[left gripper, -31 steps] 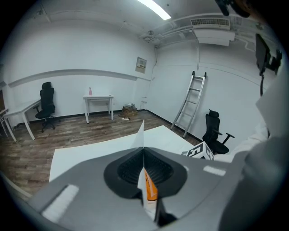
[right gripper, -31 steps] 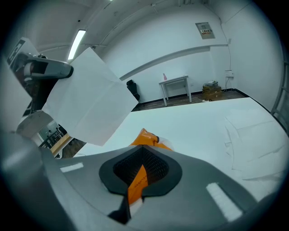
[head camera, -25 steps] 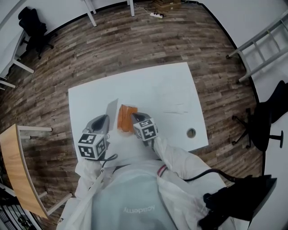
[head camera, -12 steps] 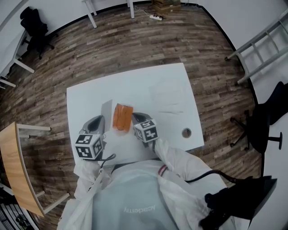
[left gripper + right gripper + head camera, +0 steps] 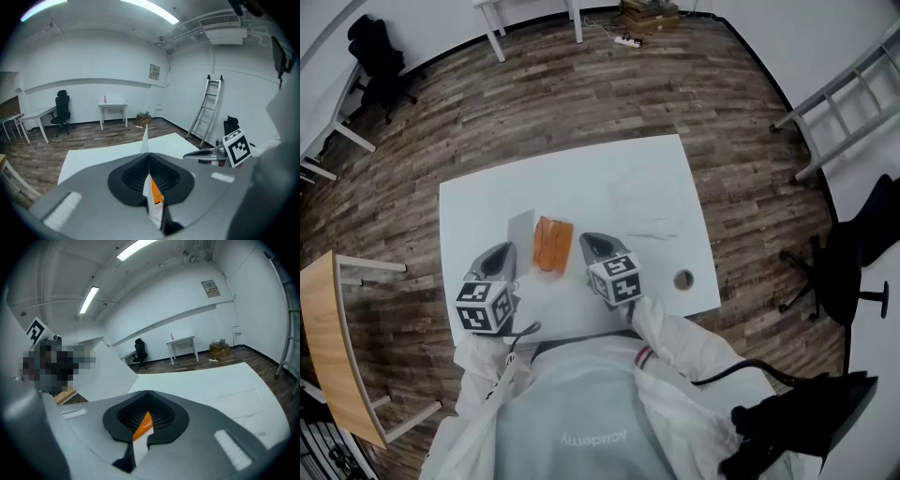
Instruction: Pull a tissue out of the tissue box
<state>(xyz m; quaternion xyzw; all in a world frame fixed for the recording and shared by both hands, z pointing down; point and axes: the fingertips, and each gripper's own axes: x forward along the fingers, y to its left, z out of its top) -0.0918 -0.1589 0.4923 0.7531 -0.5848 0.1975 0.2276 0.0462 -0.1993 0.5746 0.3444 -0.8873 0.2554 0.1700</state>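
The orange tissue box [image 5: 551,246] lies on the white table [image 5: 478,211], between my two grippers. My left gripper [image 5: 504,253] is shut on a white tissue [image 5: 521,232] that stands up as a sheet just left of the box. In the left gripper view the tissue [image 5: 145,139] rises thin and edge-on from the closed jaws [image 5: 149,155], with the box [image 5: 155,193] showing below. My right gripper [image 5: 589,242] is shut and holds nothing, raised off the box's right side. In the right gripper view the jaws [image 5: 148,393] meet above the box [image 5: 143,422].
Flat tissues [image 5: 642,202] lie spread on the table's far right part. A round hole [image 5: 683,279] sits near the front right corner. A wooden chair [image 5: 337,347] stands to the left, a ladder [image 5: 844,89] and a black office chair [image 5: 853,253] to the right.
My right gripper has lifted off the box and drawn back to the right. The left gripper has stayed in place with the tissue pinched.
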